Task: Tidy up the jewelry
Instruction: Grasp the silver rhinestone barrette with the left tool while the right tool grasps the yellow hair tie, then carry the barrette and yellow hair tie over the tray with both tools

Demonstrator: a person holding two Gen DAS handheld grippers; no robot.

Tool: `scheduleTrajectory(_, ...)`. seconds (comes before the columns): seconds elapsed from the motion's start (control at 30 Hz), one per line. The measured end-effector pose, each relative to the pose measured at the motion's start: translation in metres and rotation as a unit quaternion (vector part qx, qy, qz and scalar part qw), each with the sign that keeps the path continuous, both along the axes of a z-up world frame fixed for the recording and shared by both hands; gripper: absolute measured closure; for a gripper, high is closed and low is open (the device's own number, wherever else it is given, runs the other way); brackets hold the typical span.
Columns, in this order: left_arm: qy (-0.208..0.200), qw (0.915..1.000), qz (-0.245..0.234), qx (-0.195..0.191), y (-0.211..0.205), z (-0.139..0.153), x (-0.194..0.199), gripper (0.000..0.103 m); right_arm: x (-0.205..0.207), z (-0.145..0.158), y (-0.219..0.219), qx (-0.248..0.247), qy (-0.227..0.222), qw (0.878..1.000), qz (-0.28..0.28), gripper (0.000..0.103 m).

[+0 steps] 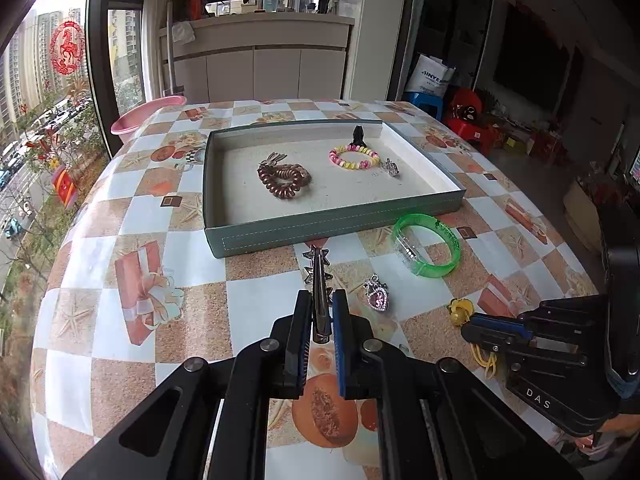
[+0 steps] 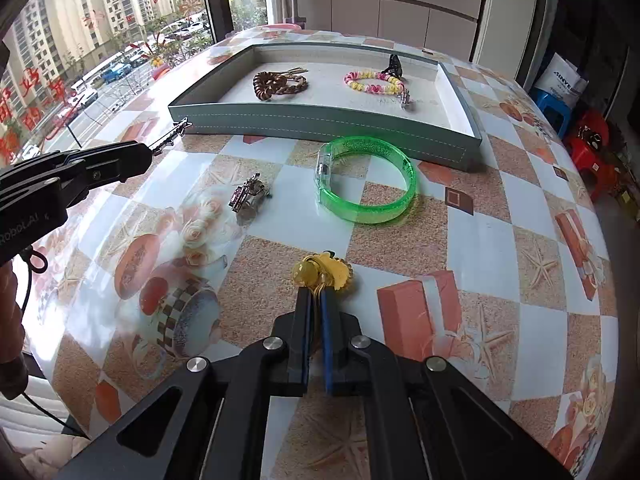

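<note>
My left gripper (image 1: 321,300) is shut on a silver star hair clip (image 1: 318,276), held above the table just in front of the grey tray (image 1: 320,226); the clip also shows in the right wrist view (image 2: 170,138). My right gripper (image 2: 316,296) is shut on a yellow hair tie with a bead and flower (image 2: 324,272), low over the table; it shows from the side in the left wrist view (image 1: 476,326). The tray (image 2: 320,118) holds a brown coil tie (image 1: 282,180), a pink-yellow bracelet (image 1: 354,158), a black clip (image 1: 358,136) and a small silver piece (image 1: 391,167).
A green bangle (image 2: 366,182) and a pink heart charm (image 2: 246,196) lie on the checked tablecloth in front of the tray. A pink basin (image 1: 148,114) sits at the table's far left edge. Red stools (image 1: 468,116) stand on the floor at the right.
</note>
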State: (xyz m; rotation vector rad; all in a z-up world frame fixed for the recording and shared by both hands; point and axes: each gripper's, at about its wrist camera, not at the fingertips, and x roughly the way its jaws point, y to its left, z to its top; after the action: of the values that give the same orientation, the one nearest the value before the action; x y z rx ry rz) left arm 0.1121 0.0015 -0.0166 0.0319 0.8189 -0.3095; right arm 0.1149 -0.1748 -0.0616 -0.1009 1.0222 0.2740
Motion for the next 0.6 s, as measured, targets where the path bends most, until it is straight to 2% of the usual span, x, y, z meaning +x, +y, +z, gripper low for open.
scheduleTrajectory(0.3, -0.007, 0.9999, 0.008, -0.011, 0.007, 0.018, 0.007, 0.08, 0.007, 0.034, -0.021, 0.064, -0.015, 0.998, -0.024, 0.098)
scheduleTrajectory(0.6, -0.013, 0.9996, 0.018, -0.016, 0.005, 0.041, 0.047, 0.08, 0.056, 0.083, -0.035, 0.109, -0.043, 0.993, -0.032, 0.098)
